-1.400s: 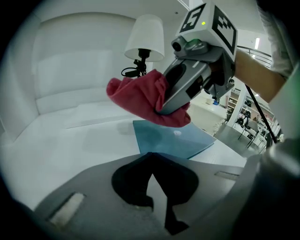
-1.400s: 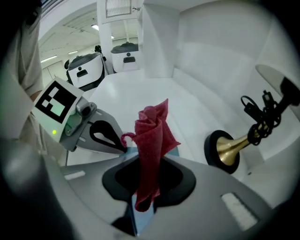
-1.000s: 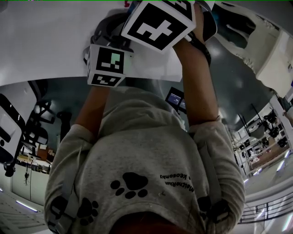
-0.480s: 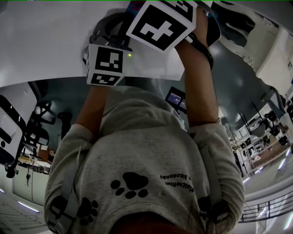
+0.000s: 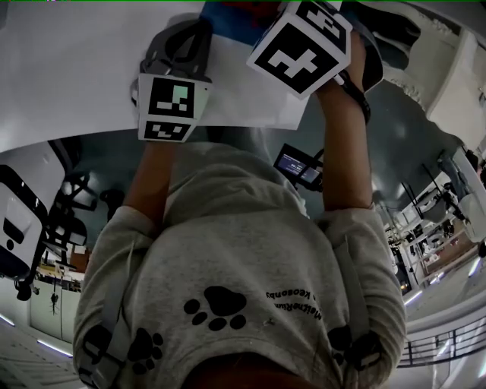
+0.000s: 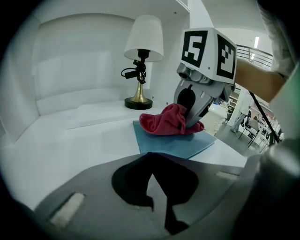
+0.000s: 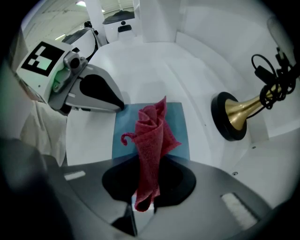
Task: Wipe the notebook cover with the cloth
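Observation:
A blue notebook (image 6: 173, 143) lies flat on the white table (image 6: 70, 145). A red cloth (image 7: 151, 140) rests bunched on its cover. My right gripper (image 7: 143, 206) is shut on the cloth's near end, and in the left gripper view the right gripper (image 6: 190, 121) presses the cloth (image 6: 166, 124) down onto the cover. My left gripper (image 6: 157, 206) is shut with nothing between its jaws. In the right gripper view the left gripper (image 7: 119, 106) has its tip at the notebook's (image 7: 176, 119) far left corner. The head view shows only both marker cubes and a strip of notebook (image 5: 228, 17).
A brass table lamp (image 6: 140, 70) with a white shade and a black round base (image 7: 227, 117) stands on the table just beyond the notebook. The table edge (image 6: 229, 152) runs close behind the right gripper. White wall panels enclose the far side.
In the head view the right gripper's cube has slid to the right, uncovering a strip of blue notebook. The left gripper has barely shifted.

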Demonstrator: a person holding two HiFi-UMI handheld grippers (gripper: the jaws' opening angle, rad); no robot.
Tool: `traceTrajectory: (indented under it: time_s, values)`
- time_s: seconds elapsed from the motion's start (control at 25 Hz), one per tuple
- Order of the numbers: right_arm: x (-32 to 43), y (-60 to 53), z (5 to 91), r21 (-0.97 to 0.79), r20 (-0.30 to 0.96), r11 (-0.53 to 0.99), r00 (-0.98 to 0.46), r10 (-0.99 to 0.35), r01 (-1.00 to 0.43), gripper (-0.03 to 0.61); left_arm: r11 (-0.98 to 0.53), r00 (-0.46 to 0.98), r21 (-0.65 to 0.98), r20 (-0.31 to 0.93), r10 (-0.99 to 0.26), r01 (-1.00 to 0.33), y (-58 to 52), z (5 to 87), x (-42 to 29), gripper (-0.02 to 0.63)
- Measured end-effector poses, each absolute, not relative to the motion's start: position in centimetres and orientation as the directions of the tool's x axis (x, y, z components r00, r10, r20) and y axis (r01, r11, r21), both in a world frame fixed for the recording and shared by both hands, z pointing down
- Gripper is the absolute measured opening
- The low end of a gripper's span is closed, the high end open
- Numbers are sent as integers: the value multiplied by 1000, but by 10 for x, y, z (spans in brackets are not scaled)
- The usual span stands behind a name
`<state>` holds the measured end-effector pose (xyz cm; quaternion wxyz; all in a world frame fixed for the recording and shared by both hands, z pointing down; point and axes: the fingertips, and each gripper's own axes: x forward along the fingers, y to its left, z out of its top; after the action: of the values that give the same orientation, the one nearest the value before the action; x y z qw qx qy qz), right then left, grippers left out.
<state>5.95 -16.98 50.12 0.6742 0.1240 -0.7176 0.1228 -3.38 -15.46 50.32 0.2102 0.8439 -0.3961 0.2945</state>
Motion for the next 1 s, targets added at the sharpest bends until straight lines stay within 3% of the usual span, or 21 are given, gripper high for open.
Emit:
traceTrajectory:
  time_s: [1.0]
  values:
    - [129, -145, 510, -15, 1000, 909, -11, 12, -417, 57, -600, 514, 122, 666, -541, -790, -156, 504, -34, -2]
